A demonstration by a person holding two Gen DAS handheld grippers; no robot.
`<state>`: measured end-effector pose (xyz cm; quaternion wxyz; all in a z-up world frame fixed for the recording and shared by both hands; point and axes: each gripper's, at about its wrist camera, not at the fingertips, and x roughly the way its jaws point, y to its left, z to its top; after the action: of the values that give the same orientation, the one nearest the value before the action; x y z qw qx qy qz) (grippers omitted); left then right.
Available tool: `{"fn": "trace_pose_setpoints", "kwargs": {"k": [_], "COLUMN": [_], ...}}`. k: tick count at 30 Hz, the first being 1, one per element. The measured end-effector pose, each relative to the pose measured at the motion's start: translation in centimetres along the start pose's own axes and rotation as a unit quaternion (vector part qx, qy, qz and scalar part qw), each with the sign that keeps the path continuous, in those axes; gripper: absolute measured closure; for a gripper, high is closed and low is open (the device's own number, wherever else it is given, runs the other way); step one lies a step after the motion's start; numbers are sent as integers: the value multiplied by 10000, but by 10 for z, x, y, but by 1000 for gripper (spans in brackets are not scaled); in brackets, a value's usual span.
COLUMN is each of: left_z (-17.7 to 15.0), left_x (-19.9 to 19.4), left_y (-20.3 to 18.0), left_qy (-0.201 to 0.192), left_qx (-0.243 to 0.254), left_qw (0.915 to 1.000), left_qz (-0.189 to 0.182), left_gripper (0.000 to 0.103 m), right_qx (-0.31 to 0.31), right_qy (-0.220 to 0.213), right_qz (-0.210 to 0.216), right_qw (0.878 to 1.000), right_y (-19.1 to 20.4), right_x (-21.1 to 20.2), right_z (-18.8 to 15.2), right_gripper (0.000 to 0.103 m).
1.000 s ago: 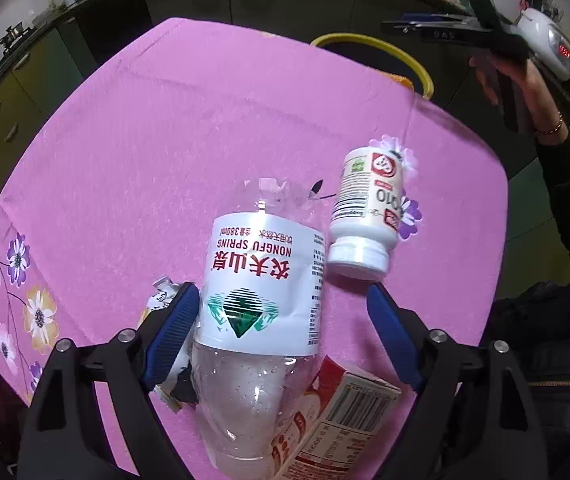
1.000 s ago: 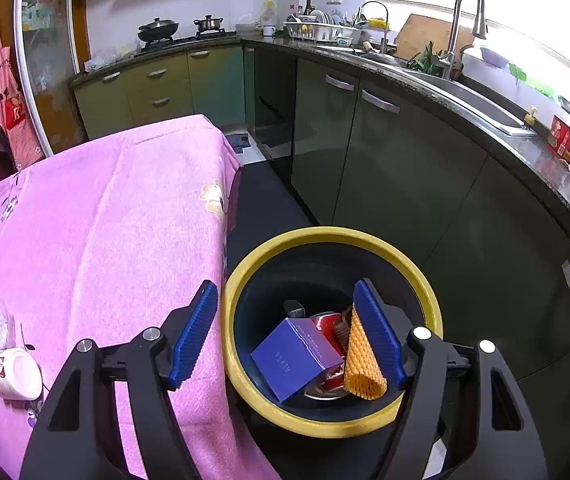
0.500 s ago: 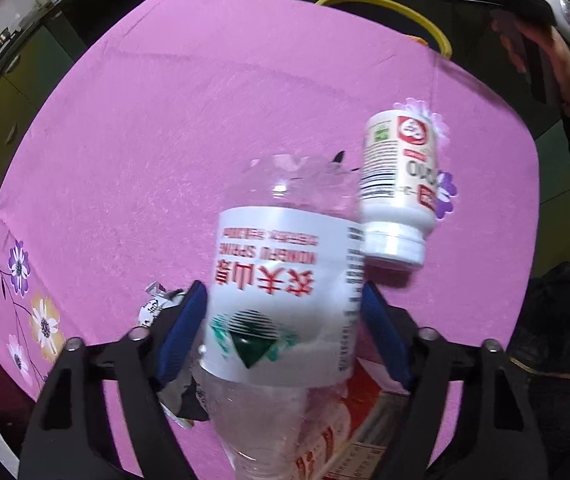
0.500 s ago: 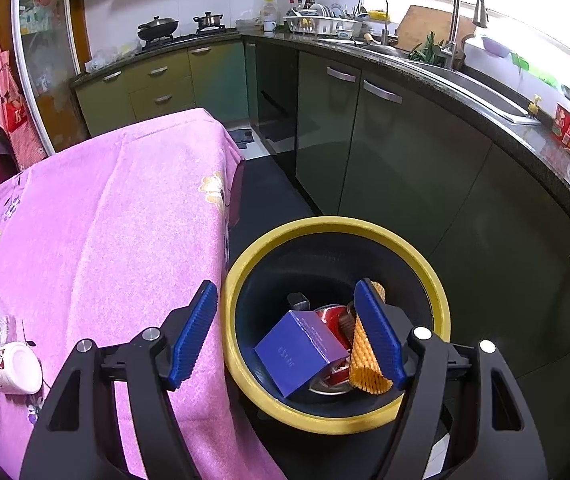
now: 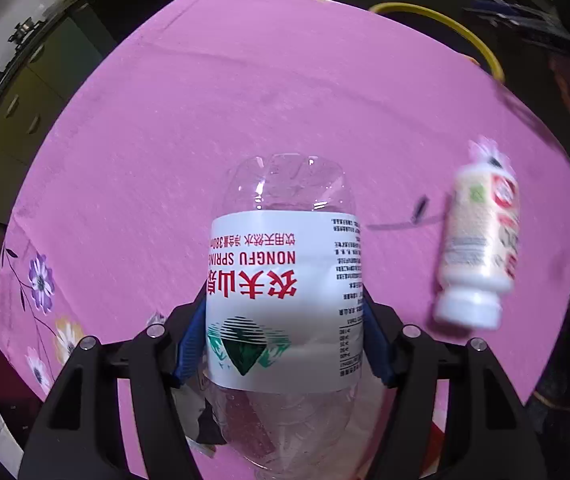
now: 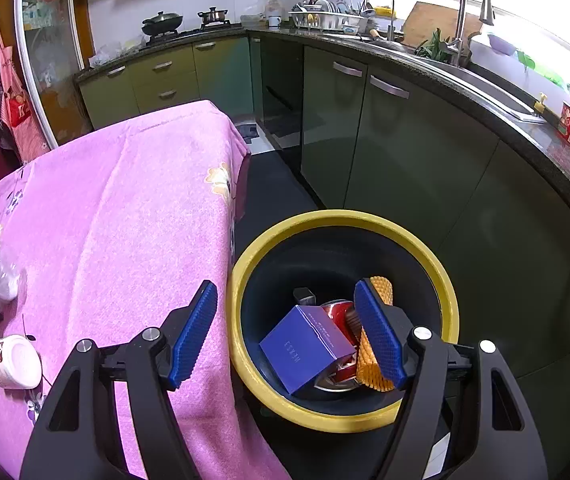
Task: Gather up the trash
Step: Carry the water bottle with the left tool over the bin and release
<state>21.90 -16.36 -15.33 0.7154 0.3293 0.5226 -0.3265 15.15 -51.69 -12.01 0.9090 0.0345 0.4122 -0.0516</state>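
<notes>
Water bottle (image 5: 285,300) clamped by closing left hand-held gripper (image 5: 285,344), white bottle (image 5: 481,248) beside, right hand-held gripper (image 6: 289,336) released over bin (image 6: 245,280)

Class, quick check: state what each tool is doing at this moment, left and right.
Left tool: its jaws have just been closing and now press on the clear water bottle.
Right tool: open, holding nothing, above the yellow-rimmed bin.
</notes>
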Motion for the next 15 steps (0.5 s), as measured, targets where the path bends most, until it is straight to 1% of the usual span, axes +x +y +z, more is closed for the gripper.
{"fn": "trace_pose_setpoints", "kwargs": {"k": [3,7,10,15], "left_z": [8,18,20,22], "left_x": [2,-5,-17,-40], "left_y": [7,18,23,27], "left_qy": [-22,-160,-305,-517], "left_qx": [-114,-307,-449,-589], "left_qw": [9999,9994,9985,9969], "left_qz": [54,78,10,42], "left_gripper": [40,41,41,41], "right_qx": [14,29,59,85], "right_qy": [8,22,26,-2], "right_qz": [6,11,23,67], "right_qw": [10000,10000,10000,9999], "right_y": [0,0,-3,-3], "right_x": [0,0,-1,-3], "right_z": [-2,-5,-5,-4], "right_gripper": [32,32,32,32]}}
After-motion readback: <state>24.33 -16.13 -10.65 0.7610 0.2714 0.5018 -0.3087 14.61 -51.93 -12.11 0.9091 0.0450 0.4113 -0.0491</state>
